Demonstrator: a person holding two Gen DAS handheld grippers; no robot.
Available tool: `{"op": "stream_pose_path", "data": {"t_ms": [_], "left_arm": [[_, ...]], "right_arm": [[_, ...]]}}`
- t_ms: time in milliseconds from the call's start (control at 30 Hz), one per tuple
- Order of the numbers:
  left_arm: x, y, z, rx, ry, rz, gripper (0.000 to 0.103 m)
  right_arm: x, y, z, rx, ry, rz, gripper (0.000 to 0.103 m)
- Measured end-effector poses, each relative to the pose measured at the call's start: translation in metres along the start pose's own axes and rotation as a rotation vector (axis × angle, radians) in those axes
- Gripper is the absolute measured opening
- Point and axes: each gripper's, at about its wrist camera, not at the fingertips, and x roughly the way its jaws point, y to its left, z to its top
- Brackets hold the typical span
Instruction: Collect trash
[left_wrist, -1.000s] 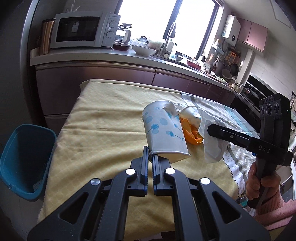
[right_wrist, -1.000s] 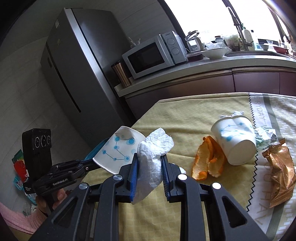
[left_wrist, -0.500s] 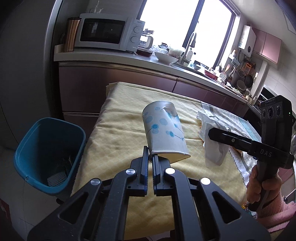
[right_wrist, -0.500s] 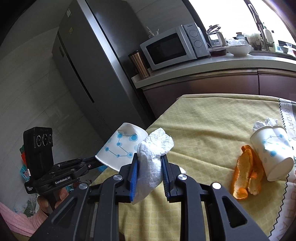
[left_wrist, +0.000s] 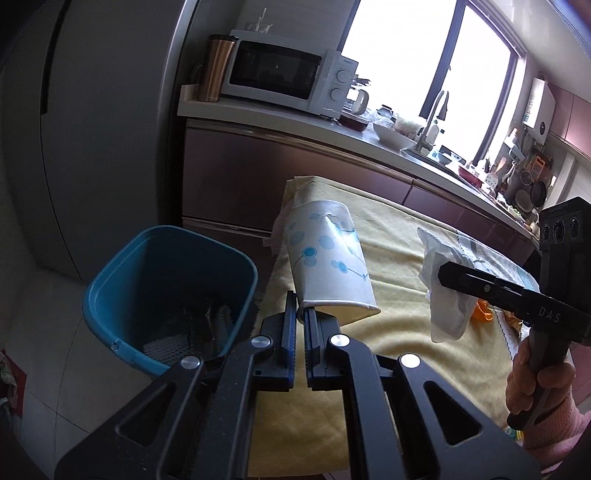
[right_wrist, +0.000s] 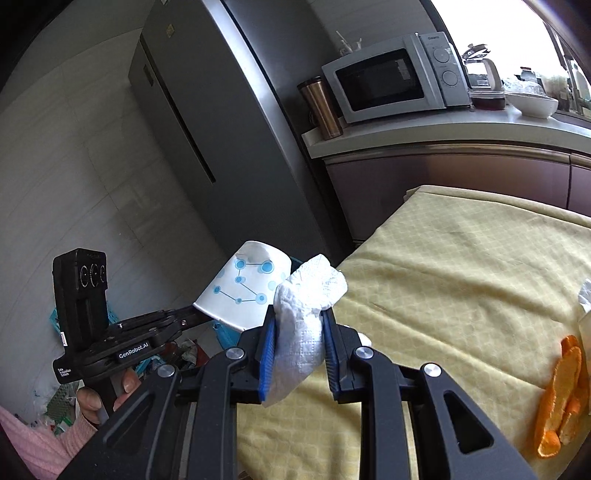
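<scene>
My left gripper (left_wrist: 300, 310) is shut on the rim of a white paper cup with blue dots (left_wrist: 325, 258) and holds it in the air over the table's left edge, beside the blue trash bin (left_wrist: 122, 280). The cup also shows in the right wrist view (right_wrist: 243, 288). My right gripper (right_wrist: 299, 321) is shut on a crumpled white tissue (right_wrist: 306, 314), held above the yellow tablecloth (right_wrist: 461, 266). The tissue also shows in the left wrist view (left_wrist: 443, 291). Orange peel (right_wrist: 557, 391) lies on the cloth at the right.
The bin stands on the floor left of the table and holds some trash. A grey fridge (right_wrist: 207, 122) stands behind it. A counter with a microwave (left_wrist: 280, 77) and a copper tumbler (left_wrist: 216, 68) runs behind the table. Another white object (right_wrist: 585, 291) shows at the right edge.
Both grippers have moved left with their loads, toward the table's left edge. The blue bin now looms larger and closer; the second cup and snack wrapper have left the right wrist view.
</scene>
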Motion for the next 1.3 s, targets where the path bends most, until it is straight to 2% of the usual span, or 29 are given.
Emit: {"op": "stream_pose_path", "data": {"t_ms": [400, 733, 1067, 1300], "left_arm": [[-0.004, 0.050, 0.000, -0.085, -0.002, 0.113, 0.004], [-0.002, 0.085, -0.003, -0.135, 0.009, 0.187, 0.004], [0.012, 0.102, -0.008, -0.156, 0.040, 0.242, 0.004], [0.022, 0.112, -0.012, -0.174, 0.068, 0.269, 0.004]], "right_arm": [[0.053, 0.027, 0.018, -0.046, 0.081, 0.066, 0.022], [0.098, 0.040, 0.026, -0.047, 0.135, 0.086, 0.022], [0.140, 0.049, 0.034, -0.054, 0.197, 0.078, 0.023], [0.170, 0.053, 0.034, -0.067, 0.253, 0.042, 0.024]]}}
